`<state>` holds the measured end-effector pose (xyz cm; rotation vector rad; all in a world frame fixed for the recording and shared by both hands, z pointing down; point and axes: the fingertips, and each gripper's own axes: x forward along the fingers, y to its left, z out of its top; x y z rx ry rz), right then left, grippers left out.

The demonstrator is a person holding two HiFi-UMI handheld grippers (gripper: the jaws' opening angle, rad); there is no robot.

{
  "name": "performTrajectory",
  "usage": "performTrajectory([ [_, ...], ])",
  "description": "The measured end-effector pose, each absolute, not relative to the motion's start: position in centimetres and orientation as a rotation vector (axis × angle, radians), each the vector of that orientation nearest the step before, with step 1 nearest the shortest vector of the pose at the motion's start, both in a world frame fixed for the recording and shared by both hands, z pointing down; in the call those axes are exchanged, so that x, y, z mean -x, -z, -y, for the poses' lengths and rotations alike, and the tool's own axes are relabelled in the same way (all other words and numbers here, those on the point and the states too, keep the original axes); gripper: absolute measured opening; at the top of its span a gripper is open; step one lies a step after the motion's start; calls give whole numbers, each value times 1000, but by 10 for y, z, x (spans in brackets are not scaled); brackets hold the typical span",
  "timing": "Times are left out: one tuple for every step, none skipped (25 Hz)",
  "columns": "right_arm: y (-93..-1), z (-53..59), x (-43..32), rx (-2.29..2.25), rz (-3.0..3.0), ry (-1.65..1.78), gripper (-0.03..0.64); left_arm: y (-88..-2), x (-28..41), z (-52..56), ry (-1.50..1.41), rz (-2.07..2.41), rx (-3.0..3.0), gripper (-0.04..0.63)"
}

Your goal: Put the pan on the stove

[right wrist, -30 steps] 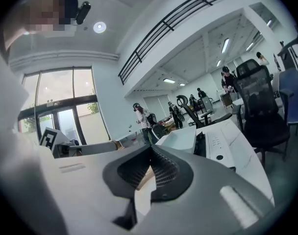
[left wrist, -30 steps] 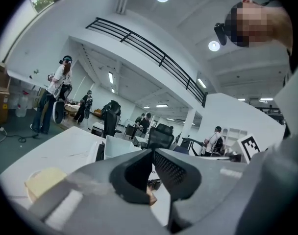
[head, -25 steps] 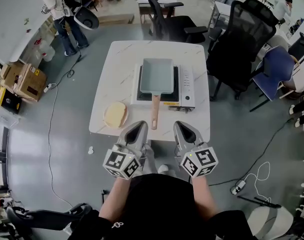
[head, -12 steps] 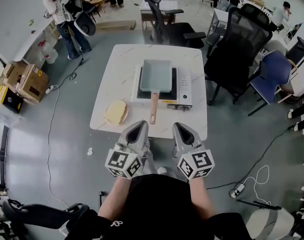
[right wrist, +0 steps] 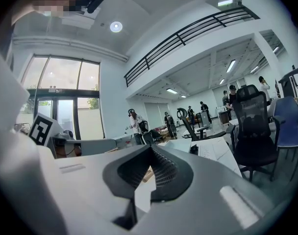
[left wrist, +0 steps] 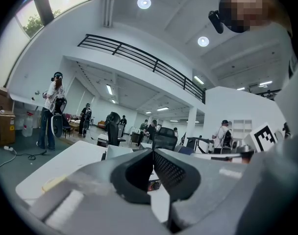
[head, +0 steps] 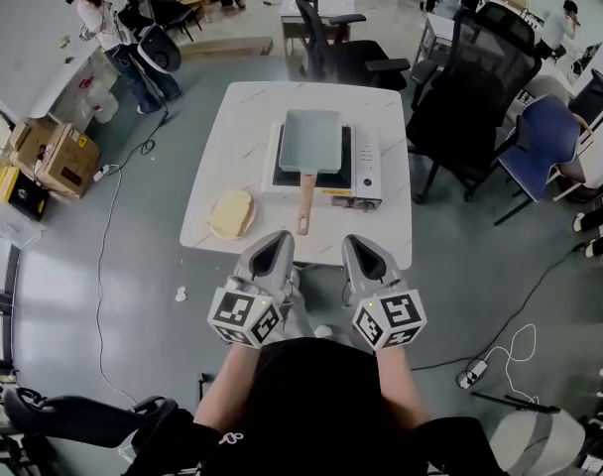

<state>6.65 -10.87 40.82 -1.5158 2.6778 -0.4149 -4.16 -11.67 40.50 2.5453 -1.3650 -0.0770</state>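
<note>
A pale blue rectangular pan (head: 310, 135) with a wooden handle (head: 305, 201) sits on the portable stove (head: 366, 165) in the middle of the white table (head: 232, 127). The handle points toward me. My left gripper (head: 280, 237) hovers at the table's near edge, left of the handle's end, shut and empty. My right gripper (head: 353, 241) is level with it on the handle's right, also shut with nothing held. In the left gripper view the left gripper (left wrist: 152, 152) has its tips meeting, and in the right gripper view so does the right gripper (right wrist: 150, 148).
A yellow slice of bread-like food (head: 230, 212) lies on the table's near left. Black office chairs (head: 475, 77) and a blue chair (head: 549, 137) stand to the right, another chair (head: 331, 38) behind the table. Cardboard boxes (head: 49, 157) and a cable (head: 101, 256) lie at left. People stand far back.
Both grippers have drawn slightly back from the table toward me, still side by side. The pan stays on the stove.
</note>
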Motion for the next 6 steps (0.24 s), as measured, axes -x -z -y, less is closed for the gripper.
performTrajectory([
  [-408,109,-66,1514,-2680,412,-12,-405,42,117,76,1367,-2546,5],
  [-408,109,-66,1514,-2681,410,-12,-405,42,117,76,1369,-2546,5],
  [-408,109,-66,1514,-2682,408,-12,-405,42,117,77,1369,-2545,5],
  [-409,109,-66,1514,-2684,407,-12,-406,42,117,77,1369,-2544,5],
  [-410,109,-66,1514,-2686,407,-12,-406,41,118,78,1369,-2543,5],
  [-411,109,-66,1514,-2688,406,-12,-407,41,118,78,1369,-2542,5],
])
